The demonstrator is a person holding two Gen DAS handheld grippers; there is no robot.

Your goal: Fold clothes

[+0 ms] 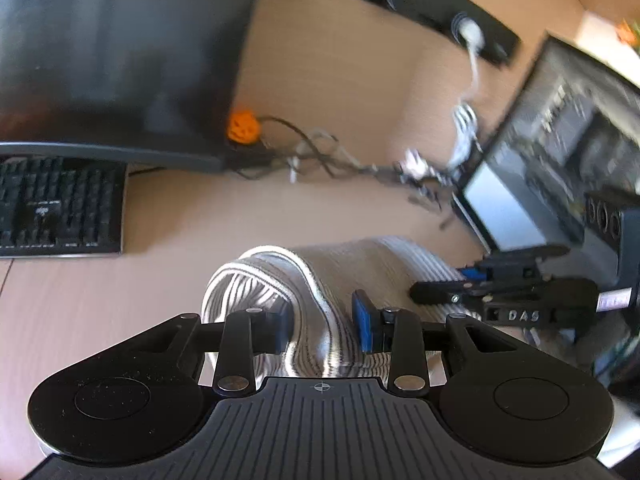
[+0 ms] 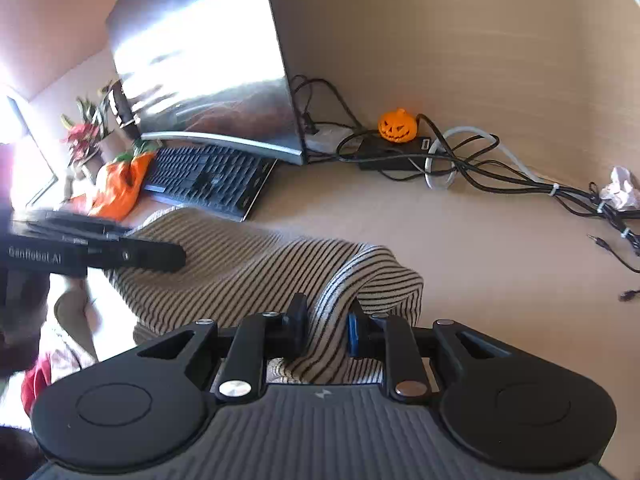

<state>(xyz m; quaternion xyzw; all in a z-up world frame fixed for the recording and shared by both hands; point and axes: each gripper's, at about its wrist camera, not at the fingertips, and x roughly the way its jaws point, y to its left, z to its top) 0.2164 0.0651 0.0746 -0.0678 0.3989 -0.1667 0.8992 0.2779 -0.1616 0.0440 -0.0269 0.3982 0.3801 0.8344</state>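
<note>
- Left wrist view: my left gripper [image 1: 322,328] has its jaws pinched on a bunched-up fold of the striped cloth [image 1: 360,268] — the cloth lies on the light wooden desk [image 1: 180,220], right in front of me.
- The other tool, my right gripper [image 1: 500,292], reaches in from the right side and sits at the far edge of the same cloth.
- Further back I see a black keyboard [image 1: 60,208] under a dark monitor [image 1: 120,60], a small orange pumpkin [image 1: 242,127] and a messy bunch of cables [image 1: 320,156]. This view is a bit blurry.
- Right wrist view: my right gripper [image 2: 326,330] has its jaws closed narrow on a raised ridge of the striped cloth [image 2: 240,276].
- My left gripper [image 2: 120,254] comes in from the left, resting on the cloth's other end.
- Behind — the pumpkin [image 2: 397,126] sits on a black box among the cables [image 2: 480,164], beside the shiny monitor [image 2: 200,60] and the keyboard [image 2: 208,178].
</note>
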